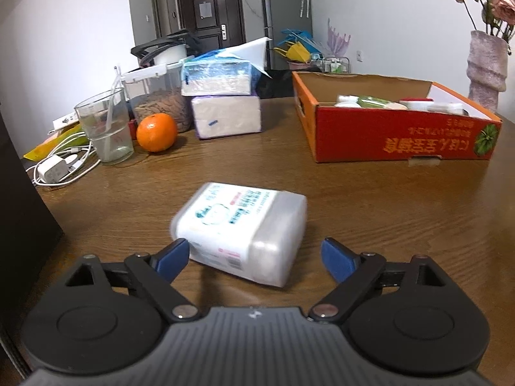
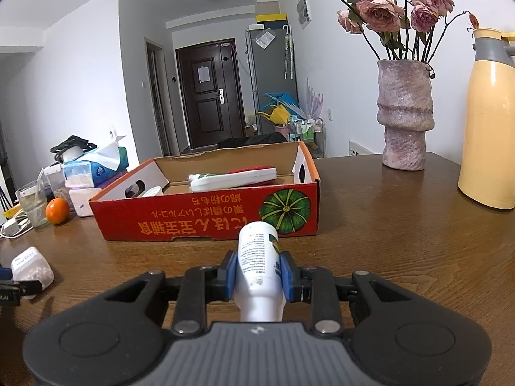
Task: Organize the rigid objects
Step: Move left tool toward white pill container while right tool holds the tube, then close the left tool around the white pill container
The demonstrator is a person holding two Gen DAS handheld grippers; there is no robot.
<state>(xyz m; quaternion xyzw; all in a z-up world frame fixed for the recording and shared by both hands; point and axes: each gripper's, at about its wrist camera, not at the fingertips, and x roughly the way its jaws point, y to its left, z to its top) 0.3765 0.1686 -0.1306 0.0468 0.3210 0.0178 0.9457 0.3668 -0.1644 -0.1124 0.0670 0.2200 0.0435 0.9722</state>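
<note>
Wooden table (image 1: pixel 370 212): one red box (image 1: pixel 396 135); left tongs (image 1: pixel 254 257) spread around plastic container (image 1: pixel 241 228); right tongs (image 2: pixel 259 276) clamp white bottle (image 2: pixel 259 257).

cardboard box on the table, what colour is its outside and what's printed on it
The cardboard box is red outside with orange lettering and a green pumpkin picture, clearest in the right wrist view.

A lived-in home is shown; a wooden dining table (image 2: pixel 402 231) is crowded with a vase (image 2: pixel 405 114) of dried roses, a flask (image 2: pixel 489 122), tissue packs (image 1: pixel 222 99) and an orange (image 1: pixel 156 132); a front door (image 2: pixel 209 93) and probably a fridge (image 2: pixel 270 74) are seen behind.
</note>
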